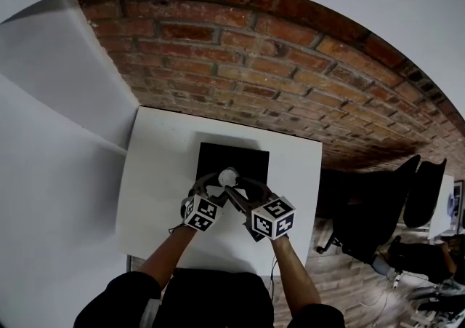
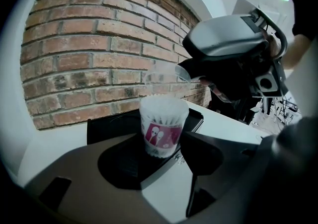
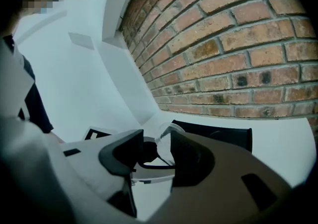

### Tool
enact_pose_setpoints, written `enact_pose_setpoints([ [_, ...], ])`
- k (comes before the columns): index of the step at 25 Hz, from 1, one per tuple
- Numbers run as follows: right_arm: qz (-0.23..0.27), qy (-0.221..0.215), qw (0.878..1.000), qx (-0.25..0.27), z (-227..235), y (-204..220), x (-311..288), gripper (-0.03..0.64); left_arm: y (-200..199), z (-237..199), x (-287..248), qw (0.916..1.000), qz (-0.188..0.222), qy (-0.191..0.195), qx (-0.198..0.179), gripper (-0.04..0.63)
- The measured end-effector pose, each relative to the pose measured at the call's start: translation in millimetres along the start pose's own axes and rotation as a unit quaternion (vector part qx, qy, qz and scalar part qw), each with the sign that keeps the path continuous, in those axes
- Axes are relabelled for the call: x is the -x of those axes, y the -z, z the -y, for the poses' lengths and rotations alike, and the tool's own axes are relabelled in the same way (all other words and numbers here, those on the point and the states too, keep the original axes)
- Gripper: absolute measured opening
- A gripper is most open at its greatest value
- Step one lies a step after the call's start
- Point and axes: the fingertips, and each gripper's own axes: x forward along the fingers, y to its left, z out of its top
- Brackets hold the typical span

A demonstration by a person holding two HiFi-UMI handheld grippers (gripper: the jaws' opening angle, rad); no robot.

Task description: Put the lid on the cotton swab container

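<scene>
While lid (image 2: 164,79) hovers, container (image 2: 161,128) rim lies just below.

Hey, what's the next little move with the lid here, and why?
Probably lower the right gripper so the clear lid drops straight onto the cotton swab container. The lid hangs just above the open, swab-filled top, and the left gripper clamps the container on the black mat.

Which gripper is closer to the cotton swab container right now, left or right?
Left. The left gripper has the cotton swab container between its jaws, gripping its sides. The right gripper is just above the container, holding the clear lid over its open top.
</scene>
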Motion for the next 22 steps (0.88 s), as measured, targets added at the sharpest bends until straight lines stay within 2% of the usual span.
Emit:
enact_pose_setpoints([
  [5, -0.008, 0.0, 1.0, -0.001, 2.1, 2.4, -4.2, 0.172, -0.9, -0.1, -0.2, 1.0, 0.001, 0.002, 0.001, 0.25],
  [10, -0.017, 0.009, 1.0, -0.001, 8.3, 5.8, -7.3, 0.101, -0.1, 0.0, -0.5, 1.0, 0.001, 0.002, 0.002, 0.25],
  [22, -0.039, 0.011, 0.999, 0.003, 9.4, 13.1, -13.8, 0.077, -1.0, -0.3, -1.2, 1.0, 0.0, 0.0, 0.003, 0.251],
])
